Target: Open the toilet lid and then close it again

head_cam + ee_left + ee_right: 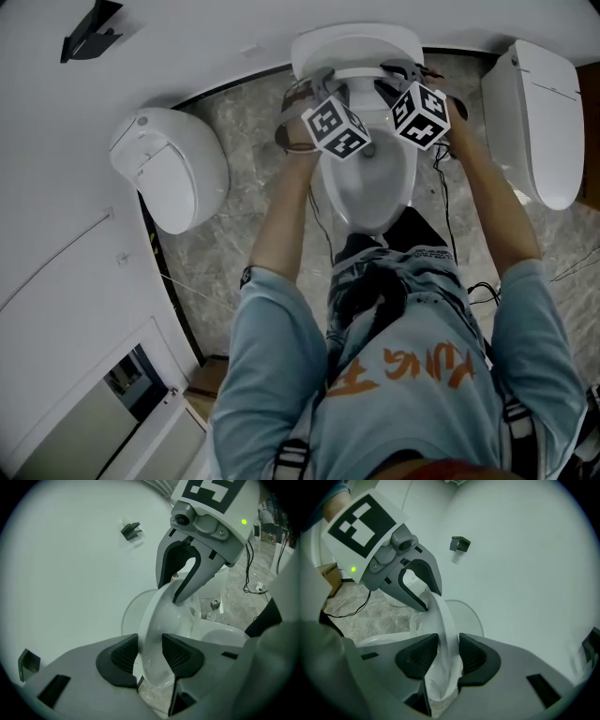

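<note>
The person's pale blue shirt (pixel 394 394), printed in orange, is seen nearest and is cut off at the lower edge. At 12 o'clock the toilet lid (pixel 356 42) is held raised, nearly upright, over the toilet bowl (pixel 375 202), whose rear part is covered by the marker cubes (pixel 335 128). The lid's rim is clamped by the left gripper (pixel 150 654) at 11 o'clock and by the right gripper (pixel 449 654) at 1 o'clock, with pads pressed on both faces. Whether water lies in the bowl cannot be made out. A closed toilet (pixel 173 178) is seen at 9 o'clock and another toilet (pixel 539 122) at 2 o'clock.
</note>
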Tool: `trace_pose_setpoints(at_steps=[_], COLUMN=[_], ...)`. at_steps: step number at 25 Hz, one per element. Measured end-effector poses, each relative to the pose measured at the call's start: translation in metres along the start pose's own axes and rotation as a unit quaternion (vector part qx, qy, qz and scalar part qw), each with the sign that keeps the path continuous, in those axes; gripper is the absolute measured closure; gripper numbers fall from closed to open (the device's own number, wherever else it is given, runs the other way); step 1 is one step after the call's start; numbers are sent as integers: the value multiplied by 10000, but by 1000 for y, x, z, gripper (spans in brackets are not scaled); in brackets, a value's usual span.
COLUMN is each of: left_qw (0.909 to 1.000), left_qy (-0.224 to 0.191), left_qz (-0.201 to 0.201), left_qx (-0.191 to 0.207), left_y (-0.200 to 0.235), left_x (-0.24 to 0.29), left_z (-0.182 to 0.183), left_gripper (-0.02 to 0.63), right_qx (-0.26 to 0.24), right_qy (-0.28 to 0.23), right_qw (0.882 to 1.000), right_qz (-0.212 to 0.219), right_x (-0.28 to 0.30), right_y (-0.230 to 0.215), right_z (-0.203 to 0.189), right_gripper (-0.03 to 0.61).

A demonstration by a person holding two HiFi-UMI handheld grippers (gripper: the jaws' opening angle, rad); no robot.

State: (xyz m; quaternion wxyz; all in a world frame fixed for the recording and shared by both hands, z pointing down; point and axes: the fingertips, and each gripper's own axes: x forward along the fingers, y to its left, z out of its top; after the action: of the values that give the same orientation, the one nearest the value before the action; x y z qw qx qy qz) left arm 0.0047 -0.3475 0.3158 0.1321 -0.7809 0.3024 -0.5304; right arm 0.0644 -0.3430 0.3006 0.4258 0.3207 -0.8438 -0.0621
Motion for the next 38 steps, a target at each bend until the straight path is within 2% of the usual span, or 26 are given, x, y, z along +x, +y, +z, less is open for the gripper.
trace_pose_setpoints(at_steps=[4, 9, 15, 19, 29, 33, 36, 38], left_qw=[10000, 9990, 9984, 9959, 9912, 9896, 9864, 9853], left_qy=[-70, -213, -437, -496, -307, -240, -218, -205], left_qz=[5, -346, -263, -627, -1239, -1318, -1480, -1570], left_qx=[-22, -205, -247, -422, 351, 532, 685, 644], left_y=[-21, -55, -101, -144, -255, -282, -302, -315], left_x=[-22, -48, -86, -107, -131, -128, -125, -124], left_z=[-6, -16, -33, -51, -97, -113, -125, -132], left_gripper=[454, 460, 468, 469, 446, 438, 432, 425], right_qx=[-220, -150, -261, -364, -803, -981, -1018, -997], right_qy=[152, 324, 527, 589, 1107, 1214, 1251, 1219], right_qw=[9996, 9994, 9980, 9968, 9859, 9830, 9801, 9792], right_qz=[-22, 50, 229, 408, 962, 971, 1153, 1282], right_x=[-17, -39, -66, -79, -94, -88, -83, -81], right_y=[27, 66, 121, 170, 282, 309, 330, 343], right_z=[-3, -9, -17, -30, -77, -92, -102, -109], right_gripper=[430, 439, 449, 448, 414, 408, 394, 386])
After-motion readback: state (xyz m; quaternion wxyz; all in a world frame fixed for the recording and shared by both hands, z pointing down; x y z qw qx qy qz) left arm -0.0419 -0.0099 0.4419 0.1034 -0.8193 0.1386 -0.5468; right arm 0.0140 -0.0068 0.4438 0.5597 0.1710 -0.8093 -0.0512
